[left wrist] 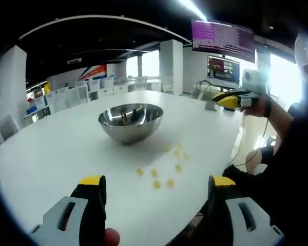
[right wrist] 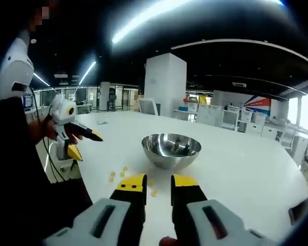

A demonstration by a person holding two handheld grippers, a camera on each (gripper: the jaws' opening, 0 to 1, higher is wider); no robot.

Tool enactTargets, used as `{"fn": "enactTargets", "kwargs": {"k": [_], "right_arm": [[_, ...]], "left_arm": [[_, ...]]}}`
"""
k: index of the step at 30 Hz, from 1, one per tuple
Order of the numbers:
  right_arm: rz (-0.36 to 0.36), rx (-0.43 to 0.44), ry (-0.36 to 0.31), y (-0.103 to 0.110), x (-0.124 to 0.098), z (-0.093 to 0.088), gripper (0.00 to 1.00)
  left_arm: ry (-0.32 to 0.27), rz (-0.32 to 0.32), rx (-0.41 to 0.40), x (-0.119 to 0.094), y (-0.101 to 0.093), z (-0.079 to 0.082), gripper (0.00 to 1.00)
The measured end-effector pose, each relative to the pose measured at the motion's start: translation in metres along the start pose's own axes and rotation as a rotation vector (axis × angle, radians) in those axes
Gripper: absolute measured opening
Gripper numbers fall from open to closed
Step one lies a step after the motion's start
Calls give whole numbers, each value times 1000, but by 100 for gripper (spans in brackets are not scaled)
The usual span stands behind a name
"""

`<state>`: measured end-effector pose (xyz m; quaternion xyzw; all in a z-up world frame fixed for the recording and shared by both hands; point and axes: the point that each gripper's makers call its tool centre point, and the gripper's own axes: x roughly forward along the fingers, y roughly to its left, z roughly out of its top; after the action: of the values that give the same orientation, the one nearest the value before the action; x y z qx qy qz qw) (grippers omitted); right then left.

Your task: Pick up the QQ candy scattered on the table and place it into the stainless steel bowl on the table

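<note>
While both grippers hover over the white table [left wrist: 51, 148], left gripper [left wrist: 156, 187] jaws spread wide, right gripper [right wrist: 158, 185] jaws nearly together and empty, yellow QQ candies [left wrist: 161, 171] scattered beside the stainless steel bowl [left wrist: 130, 122].

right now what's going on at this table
A person holds a two-finger gripper in each hand over a white table. Small yellow candies lie scattered on it beside a steel bowl, none picked up yet. The left gripper hangs above the table edge with its fingers wide apart and nothing between them. The right gripper points at the bowl, its fingers closer together with a gap, also holding nothing.
</note>
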<state>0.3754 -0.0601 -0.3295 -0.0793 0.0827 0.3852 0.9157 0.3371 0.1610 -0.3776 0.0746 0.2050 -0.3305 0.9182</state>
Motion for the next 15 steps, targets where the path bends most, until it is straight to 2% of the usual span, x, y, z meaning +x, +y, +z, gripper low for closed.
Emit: {"fn": "enactTargets", "kwargs": {"k": [8,15], "right_arm": [[23,-12,55,5,23,-19,19],[63,-24,124,10,62,-50,19]], "left_arm": [[0,1,-6,1,2,-1,81],[-2,-3,-14,1,3,-3,81]]}}
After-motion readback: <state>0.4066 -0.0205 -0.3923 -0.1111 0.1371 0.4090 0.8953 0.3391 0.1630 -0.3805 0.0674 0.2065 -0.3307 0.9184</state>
